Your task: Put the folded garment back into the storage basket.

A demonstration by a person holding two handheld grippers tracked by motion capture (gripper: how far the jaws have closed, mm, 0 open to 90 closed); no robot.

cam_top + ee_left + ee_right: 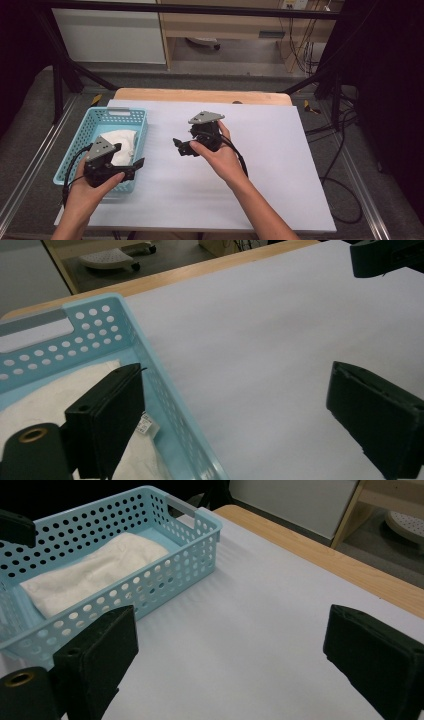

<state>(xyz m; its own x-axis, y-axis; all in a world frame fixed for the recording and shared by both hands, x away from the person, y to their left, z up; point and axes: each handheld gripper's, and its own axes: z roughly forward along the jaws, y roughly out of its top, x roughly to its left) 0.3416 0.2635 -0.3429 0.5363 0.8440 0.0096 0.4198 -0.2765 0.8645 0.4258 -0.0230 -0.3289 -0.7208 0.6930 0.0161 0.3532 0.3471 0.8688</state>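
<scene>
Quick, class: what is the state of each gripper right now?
Left gripper: open, holding nothing, above the blue basket's wall.
Right gripper: open, holding nothing, over the white table cover.

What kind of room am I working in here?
Probably a lab or workshop recording station: a table under a white sheet, ringed by a black frame, loose cables on the grey floor, and a perforated blue basket holding a white cloth.

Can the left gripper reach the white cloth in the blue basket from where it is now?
Probably yes. The left gripper hangs at the near right wall of the blue basket with its jaws wide open and empty, and the white cloth lies uncovered in the open-topped basket. Only that low wall stands between them.
</scene>
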